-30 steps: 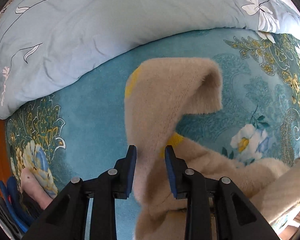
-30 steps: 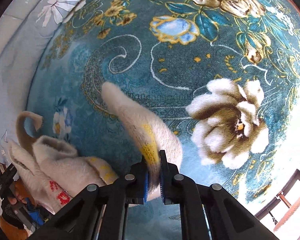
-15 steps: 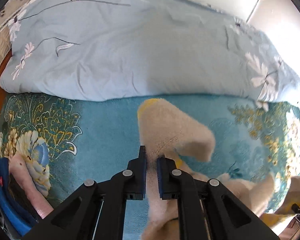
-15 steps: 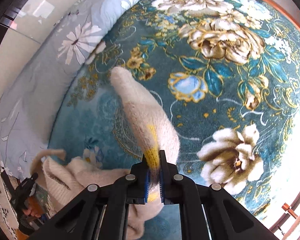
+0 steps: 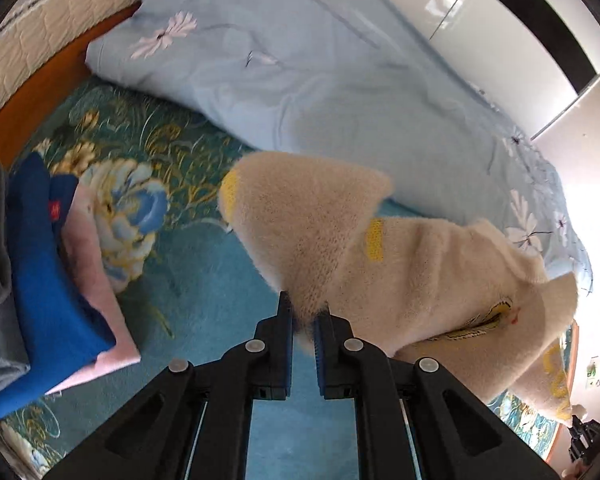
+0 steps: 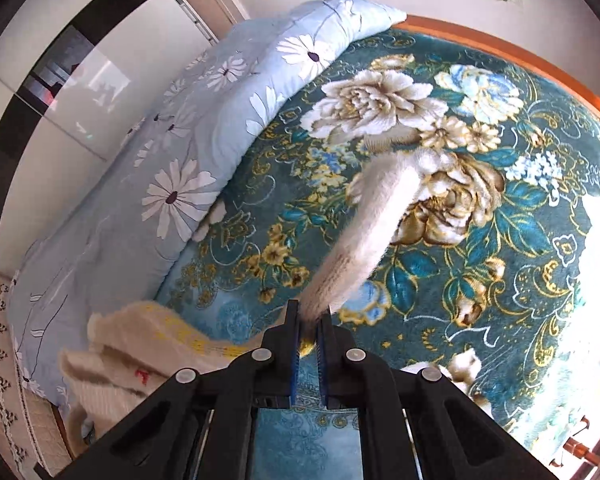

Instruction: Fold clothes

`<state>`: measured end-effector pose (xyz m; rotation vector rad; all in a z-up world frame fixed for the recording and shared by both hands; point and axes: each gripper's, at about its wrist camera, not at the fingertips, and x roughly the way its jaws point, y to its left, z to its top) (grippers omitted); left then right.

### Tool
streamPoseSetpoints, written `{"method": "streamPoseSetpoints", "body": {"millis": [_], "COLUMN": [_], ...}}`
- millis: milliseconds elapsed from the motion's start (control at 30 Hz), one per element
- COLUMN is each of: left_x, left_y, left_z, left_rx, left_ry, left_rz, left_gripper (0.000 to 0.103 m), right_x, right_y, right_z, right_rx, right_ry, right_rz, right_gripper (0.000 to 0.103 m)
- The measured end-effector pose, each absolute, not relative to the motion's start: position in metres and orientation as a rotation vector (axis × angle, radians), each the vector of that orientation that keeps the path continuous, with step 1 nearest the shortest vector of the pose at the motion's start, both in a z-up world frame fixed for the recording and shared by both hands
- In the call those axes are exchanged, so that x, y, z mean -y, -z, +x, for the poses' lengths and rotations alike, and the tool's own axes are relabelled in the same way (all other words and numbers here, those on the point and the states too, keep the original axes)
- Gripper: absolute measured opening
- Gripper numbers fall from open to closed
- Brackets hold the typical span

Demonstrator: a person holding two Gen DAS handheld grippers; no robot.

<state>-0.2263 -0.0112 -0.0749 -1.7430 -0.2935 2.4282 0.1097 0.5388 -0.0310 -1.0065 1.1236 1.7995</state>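
- Cream fuzzy sweater [image 5: 420, 280] lifted off teal floral blanket [image 5: 204, 296], hanging between both grippers; bulk sags low, near blue quilt [image 5: 300, 80].
- Left gripper [image 5: 304, 320] clamped narrow on a thin bite of knit edge; right gripper [image 6: 308, 324] pinched the same way on another edge, fabric strip [image 6: 364, 240] trailing forward.
- Risk: shallow bites, slippery pile, likely slip-out under a tug.
- Risk: sagging bulk probably drags on blanket, bunches, skews the fold.
- Risk: swing left could clip the folded stack [image 5: 56, 280].
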Motion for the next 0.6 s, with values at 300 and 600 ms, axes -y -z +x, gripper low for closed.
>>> {"method": "streamPoseSetpoints", "body": {"millis": [300, 600], "left_x": [0.019, 0.019], "left_y": [0.119, 0.110], "left_z": [-0.220, -0.179], "left_rx": [0.306, 0.319], "left_ry": [-2.347, -2.273], "left_rz": [-2.018, -1.976], "left_gripper": [0.014, 0.034], "right_x": [-0.539, -0.549], "right_y": [0.068, 0.068], "right_z": [0.066, 0.054], "right_rx": [-1.165, -1.120], "right_ry": [-1.792, -1.811], "right_rz": [-1.141, -1.215], "right_gripper": [0.008, 0.034]}}
